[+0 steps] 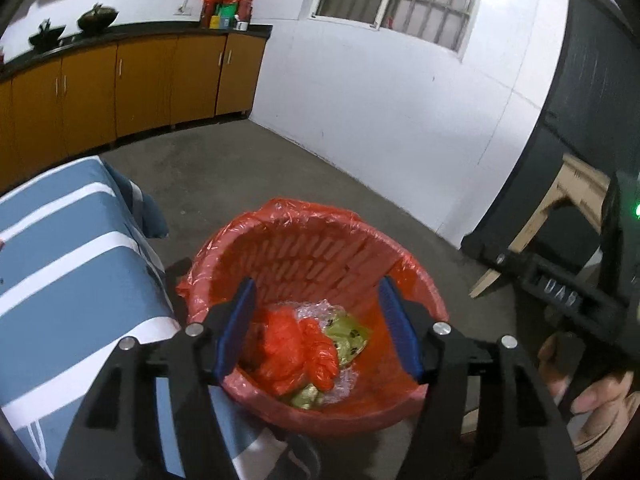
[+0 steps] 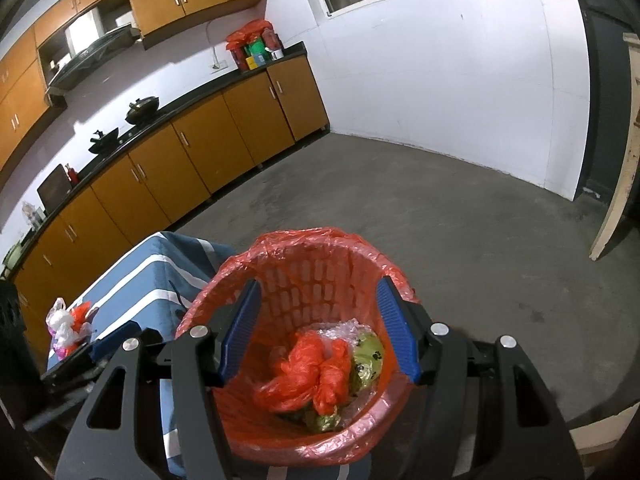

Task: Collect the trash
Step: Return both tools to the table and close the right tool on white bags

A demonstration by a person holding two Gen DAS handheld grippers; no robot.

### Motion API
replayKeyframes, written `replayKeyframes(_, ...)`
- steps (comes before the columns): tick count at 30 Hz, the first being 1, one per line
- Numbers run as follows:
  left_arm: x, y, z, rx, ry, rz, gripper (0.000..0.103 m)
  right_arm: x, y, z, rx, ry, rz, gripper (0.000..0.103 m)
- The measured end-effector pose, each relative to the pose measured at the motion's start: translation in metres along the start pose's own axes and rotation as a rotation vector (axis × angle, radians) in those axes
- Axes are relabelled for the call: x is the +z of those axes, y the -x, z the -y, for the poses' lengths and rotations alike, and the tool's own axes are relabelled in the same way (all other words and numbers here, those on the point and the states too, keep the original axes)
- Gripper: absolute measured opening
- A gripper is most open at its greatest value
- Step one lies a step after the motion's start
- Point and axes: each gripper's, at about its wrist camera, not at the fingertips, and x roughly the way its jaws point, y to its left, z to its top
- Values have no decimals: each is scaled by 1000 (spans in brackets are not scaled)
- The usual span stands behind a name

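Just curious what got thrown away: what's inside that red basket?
Inside the lined basket: crumpled orange plastic bags, a green paw-print wrapper, and clear bubble wrap. Anything beneath the pile is hidden.

L gripper [image 1: 318, 326]: jaws spread wide, blue pads [image 1: 236, 330] facing in, nothing between 'em, tilted down.
R gripper [image 2: 318, 328]: same deal, wide apart, blue pads [image 2: 394, 330] bare, tilted down.
R hand [image 1: 588, 396]: seen from L wrist cam, fingers wrapped round the black handle.
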Motion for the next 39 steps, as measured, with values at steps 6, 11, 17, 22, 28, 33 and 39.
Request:
replayKeyframes(6, 6, 39, -27, 114, 38, 100, 73, 1, 0, -22, 17, 61, 2, 61)
replayKeyframes(11, -6, 86, -73, 291, 77, 182, 82, -3, -12, -67, 77, 145, -19, 61)
replayKeyframes(17, -30, 146, -141, 536, 148, 243, 85, -17, -35, -152, 202, 263, -63, 61)
replayKeyframes(22, -56, 202, -200, 704, 247, 290, 87, -36, -52, -247, 349, 373, -99, 61)
replayKeyframes(28, -85, 252, -258, 838, 352, 312, 88, -65, -64, -351, 502, 489, -125, 61)
replayKeyframes(33, -109, 281, -301, 905, 410, 315, 89, -88, -84, -428, 562, 566, -137, 61)
replayKeyframes(39, -121, 299, -331, 936, 452, 313, 89, -103, -116, -471, 542, 628, -152, 74)
